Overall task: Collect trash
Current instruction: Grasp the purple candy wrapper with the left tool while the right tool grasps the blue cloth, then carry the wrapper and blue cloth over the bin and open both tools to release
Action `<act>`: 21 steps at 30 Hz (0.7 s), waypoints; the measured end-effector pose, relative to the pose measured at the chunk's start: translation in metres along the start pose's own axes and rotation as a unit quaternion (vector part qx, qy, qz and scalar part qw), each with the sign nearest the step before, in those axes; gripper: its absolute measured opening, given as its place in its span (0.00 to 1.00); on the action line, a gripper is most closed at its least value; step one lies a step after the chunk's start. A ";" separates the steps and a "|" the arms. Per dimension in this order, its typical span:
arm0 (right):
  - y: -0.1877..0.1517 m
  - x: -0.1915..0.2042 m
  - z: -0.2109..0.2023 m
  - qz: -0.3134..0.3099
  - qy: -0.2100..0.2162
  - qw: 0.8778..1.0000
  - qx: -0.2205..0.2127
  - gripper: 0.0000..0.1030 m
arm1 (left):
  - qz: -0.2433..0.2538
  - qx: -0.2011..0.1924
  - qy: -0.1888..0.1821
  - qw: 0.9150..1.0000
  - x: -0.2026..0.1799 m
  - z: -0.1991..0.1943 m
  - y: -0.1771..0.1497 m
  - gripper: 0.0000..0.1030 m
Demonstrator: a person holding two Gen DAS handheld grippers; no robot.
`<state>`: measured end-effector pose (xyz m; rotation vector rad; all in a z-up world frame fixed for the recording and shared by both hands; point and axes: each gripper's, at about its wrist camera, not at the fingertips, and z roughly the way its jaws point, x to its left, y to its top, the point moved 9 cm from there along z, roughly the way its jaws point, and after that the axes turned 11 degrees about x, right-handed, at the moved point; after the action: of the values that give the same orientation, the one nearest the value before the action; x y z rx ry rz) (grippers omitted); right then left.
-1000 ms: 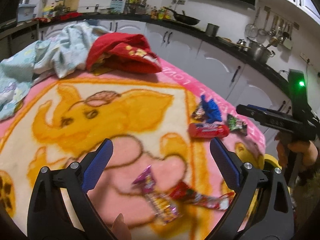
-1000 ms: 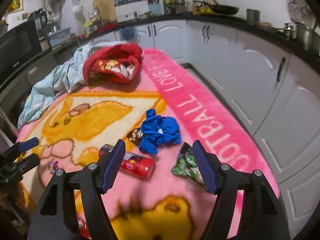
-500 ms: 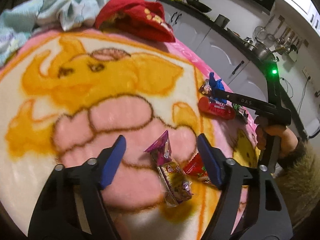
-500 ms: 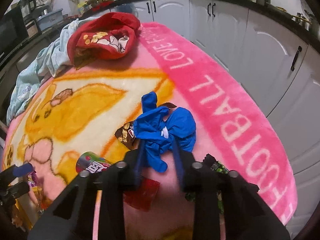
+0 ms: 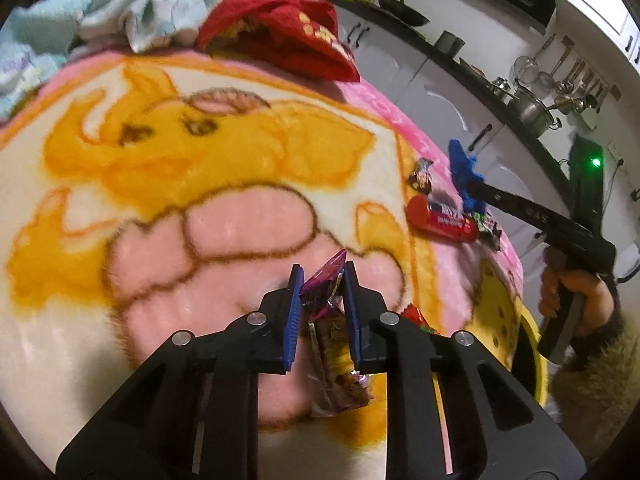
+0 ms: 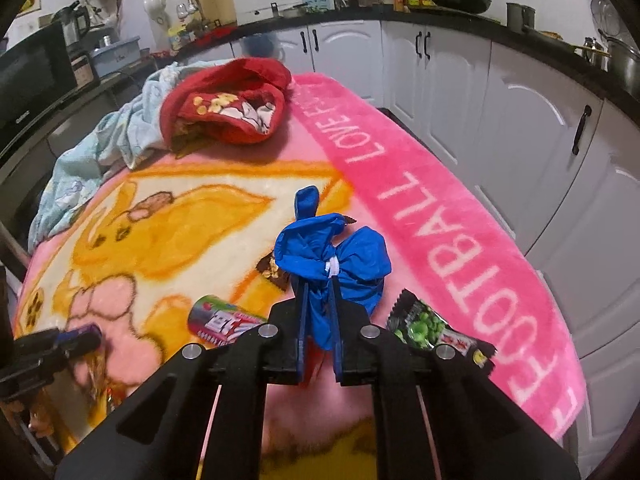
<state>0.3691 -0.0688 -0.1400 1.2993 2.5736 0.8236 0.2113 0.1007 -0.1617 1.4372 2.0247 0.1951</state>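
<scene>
While the purple snack wrapper (image 5: 325, 292) is lying on the pink part of the blanket (image 5: 224, 240), I am pinching its upper end with the left gripper (image 5: 320, 280); the jaws have just been closing, and the blue pads are now pressing the foil from both sides. Its lower end is still resting on the blanket, between the black arms of the tool. Just beside it, to the right, a red wrapper (image 5: 412, 314) is peeking out behind the finger.

With the right gripper (image 6: 318, 292) I am holding the crumpled blue glove (image 6: 332, 252); the jaws are squeezed on its lower part, and most of it is bulging out above the pads. Near the glove, other trash is lying on the blanket: a brown wrapper (image 6: 272, 270) touching it on the left, a red tube of candy (image 6: 224, 318) lower left, and a green snack packet (image 6: 428, 328) on the right, over the pink border.

Further away, a red cloth (image 6: 228, 108) and a light blue cloth (image 6: 116, 140) are lying heaped at the far end of the blanket. White kitchen cabinets (image 6: 500, 92) are standing behind.
</scene>
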 end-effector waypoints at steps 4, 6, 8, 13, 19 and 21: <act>-0.007 0.003 -0.016 -0.003 0.008 1.000 -0.009 0.09 | 0.004 -0.024 0.014 1.000 0.001 -0.016 0.009 0.12; -0.011 0.005 -0.026 -0.005 0.013 1.000 -0.015 0.09 | 0.008 -0.035 0.016 0.999 -0.001 -0.025 0.013 0.12; -0.016 0.008 -0.036 -0.008 0.017 1.000 -0.021 0.09 | 0.014 -0.044 0.017 0.999 -0.005 -0.032 0.015 0.12; -0.029 0.016 -0.058 -0.012 0.026 0.999 -0.033 0.09 | 0.034 -0.061 0.009 0.998 -0.025 -0.045 0.018 0.12; -0.046 0.023 -0.084 -0.016 0.035 0.998 -0.048 0.09 | 0.054 -0.069 -0.001 0.996 -0.053 -0.049 0.018 0.12; -0.049 0.023 -0.091 -0.016 0.035 0.998 -0.052 0.09 | 0.063 -0.071 -0.004 0.995 -0.062 -0.051 0.019 0.12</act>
<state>0.2875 -0.1112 -0.0875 1.2178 2.5592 0.9998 0.2091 0.0644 -0.0874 1.4734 1.8750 0.3792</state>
